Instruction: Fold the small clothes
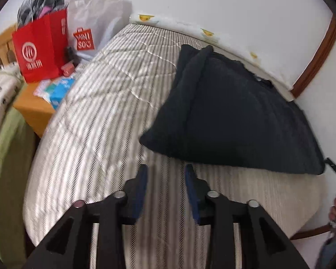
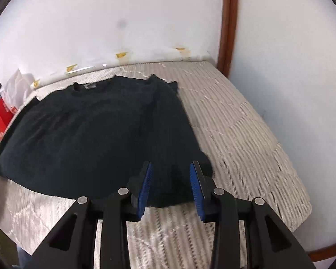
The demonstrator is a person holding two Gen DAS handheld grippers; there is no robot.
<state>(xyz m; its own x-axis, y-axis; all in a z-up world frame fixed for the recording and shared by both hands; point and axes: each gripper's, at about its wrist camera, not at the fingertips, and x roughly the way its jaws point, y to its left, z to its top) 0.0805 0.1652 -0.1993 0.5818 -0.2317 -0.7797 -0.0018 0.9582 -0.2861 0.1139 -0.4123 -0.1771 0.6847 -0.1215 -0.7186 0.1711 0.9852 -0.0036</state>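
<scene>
Black knit sweater (image 2: 96,132) lies flat on the striped mattress (image 2: 235,134), sleeves seemingly folded in, body fold remaining; your left gripper (image 1: 165,174) and right gripper (image 2: 170,174) jaws both gape wide, empty.

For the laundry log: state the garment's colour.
Black garment, seen best in the right wrist view.
</scene>
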